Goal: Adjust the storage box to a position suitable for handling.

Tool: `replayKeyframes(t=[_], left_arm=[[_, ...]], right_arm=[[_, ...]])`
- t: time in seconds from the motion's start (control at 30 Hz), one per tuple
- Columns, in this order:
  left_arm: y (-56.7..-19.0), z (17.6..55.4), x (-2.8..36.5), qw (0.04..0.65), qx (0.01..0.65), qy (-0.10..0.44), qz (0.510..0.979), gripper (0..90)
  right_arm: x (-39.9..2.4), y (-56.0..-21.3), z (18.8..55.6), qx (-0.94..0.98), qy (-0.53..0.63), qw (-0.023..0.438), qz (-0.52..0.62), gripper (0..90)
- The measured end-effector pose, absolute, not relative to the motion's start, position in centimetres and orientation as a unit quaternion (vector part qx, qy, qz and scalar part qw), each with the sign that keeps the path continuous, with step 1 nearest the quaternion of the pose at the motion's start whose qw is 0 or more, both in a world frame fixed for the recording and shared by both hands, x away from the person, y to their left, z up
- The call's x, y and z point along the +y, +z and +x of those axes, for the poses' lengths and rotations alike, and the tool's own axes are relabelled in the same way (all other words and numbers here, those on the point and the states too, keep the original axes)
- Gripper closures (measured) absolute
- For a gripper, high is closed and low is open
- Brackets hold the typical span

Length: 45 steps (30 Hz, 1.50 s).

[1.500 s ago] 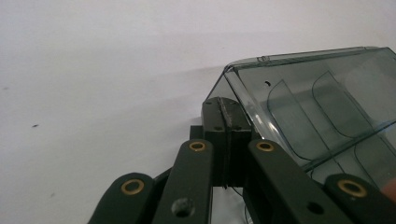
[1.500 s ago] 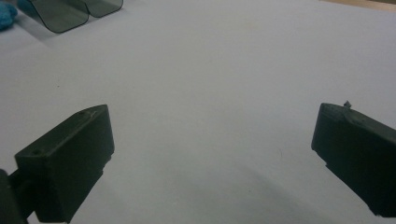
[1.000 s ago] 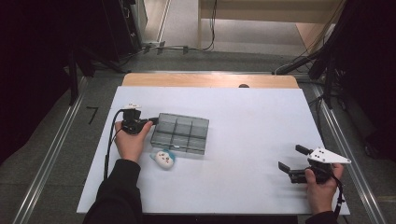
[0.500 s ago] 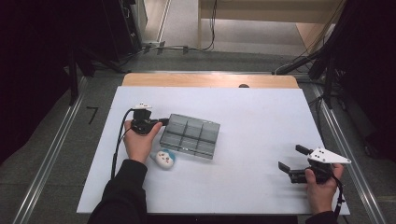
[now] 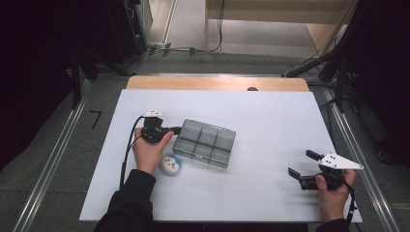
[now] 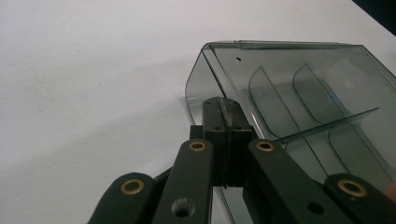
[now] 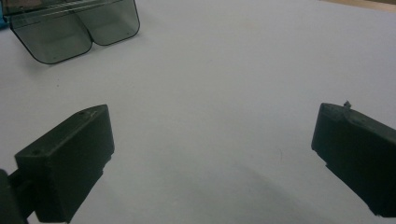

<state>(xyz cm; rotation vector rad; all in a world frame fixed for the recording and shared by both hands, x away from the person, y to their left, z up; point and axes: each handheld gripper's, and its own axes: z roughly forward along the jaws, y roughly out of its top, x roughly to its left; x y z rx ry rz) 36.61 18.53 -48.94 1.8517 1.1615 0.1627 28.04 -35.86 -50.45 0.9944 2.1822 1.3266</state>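
Observation:
A smoky see-through compartment box lies left of centre on the white table, turned a little askew. My left gripper reaches it from the left, and its black jaws are shut on the rim at the box's near left corner. Close up, the left gripper has both jaws pressed together over the edge of the box, whose dividers show through the top. Near the front right edge my right gripper stands open with nothing between its fingers. Its jaws point across bare table, right gripper, toward the far box.
A small round white and blue toy lies on the table just in front of the box, beside the left hand. A wooden strip borders the far edge. Metal rails run along both sides of the table.
The left hand has moved to the right, and the box has gone with it and turned slightly. The right hand and its gripper have stayed in place.

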Motion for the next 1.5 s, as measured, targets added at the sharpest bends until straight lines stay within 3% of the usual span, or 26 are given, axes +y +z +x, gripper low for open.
replayKeyframes(t=[1.5], left_arm=[[-48.8, 29.9, 13.5, 0.479, 0.422, 0.017, 0.770, 89.8]], right_arm=[[-35.8, -50.4, 28.0, 0.782, 0.471, 0.201, 0.355, 0.0]])
